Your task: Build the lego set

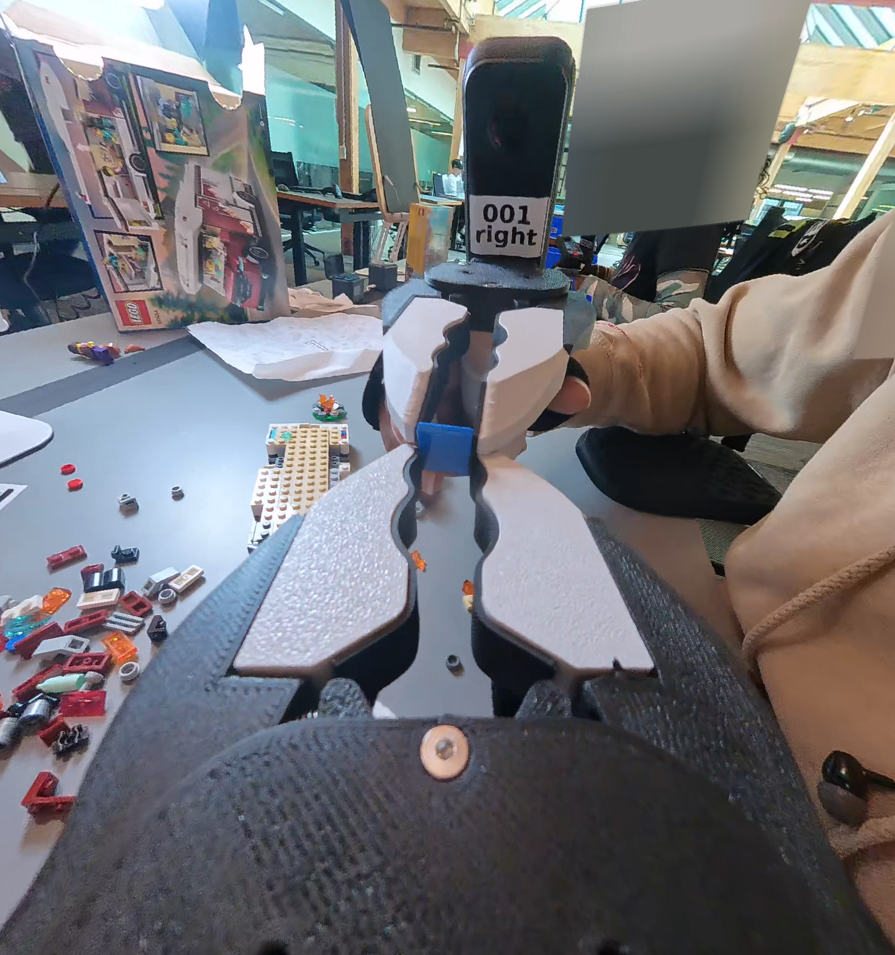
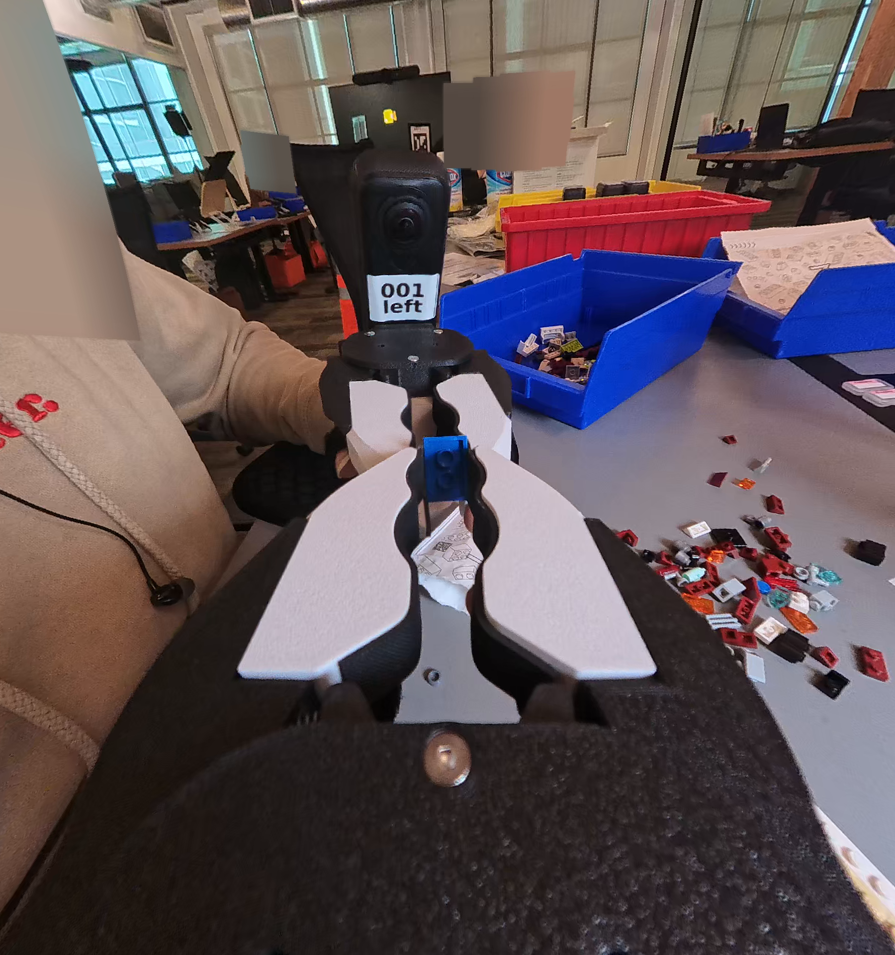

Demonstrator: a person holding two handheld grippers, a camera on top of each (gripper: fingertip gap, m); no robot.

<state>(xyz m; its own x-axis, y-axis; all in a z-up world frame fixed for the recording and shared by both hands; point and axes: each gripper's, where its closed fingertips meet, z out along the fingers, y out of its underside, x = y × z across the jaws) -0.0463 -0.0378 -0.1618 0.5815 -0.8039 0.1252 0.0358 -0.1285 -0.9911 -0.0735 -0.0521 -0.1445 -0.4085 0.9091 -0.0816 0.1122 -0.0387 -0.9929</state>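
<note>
In blue bin [image 2: 641, 330], loose bricks [image 2: 556, 351]

A printed toy box [image 1: 166, 206] stands behind loose bricks [image 1: 73, 635]; blue bins [image 2: 605, 330] sit nearby.

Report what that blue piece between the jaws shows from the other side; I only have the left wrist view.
Observer: The blue plate shows round studs on the face turned to the right wrist camera; your view shows its smooth side.
Operator: Say what lies under it.
Observer: A printed paper sheet lies below the jaws of the right gripper.
Operator: Name what stands beyond the left gripper.
Observer: Beyond the left gripper, a blue bin holds loose pieces.
</note>
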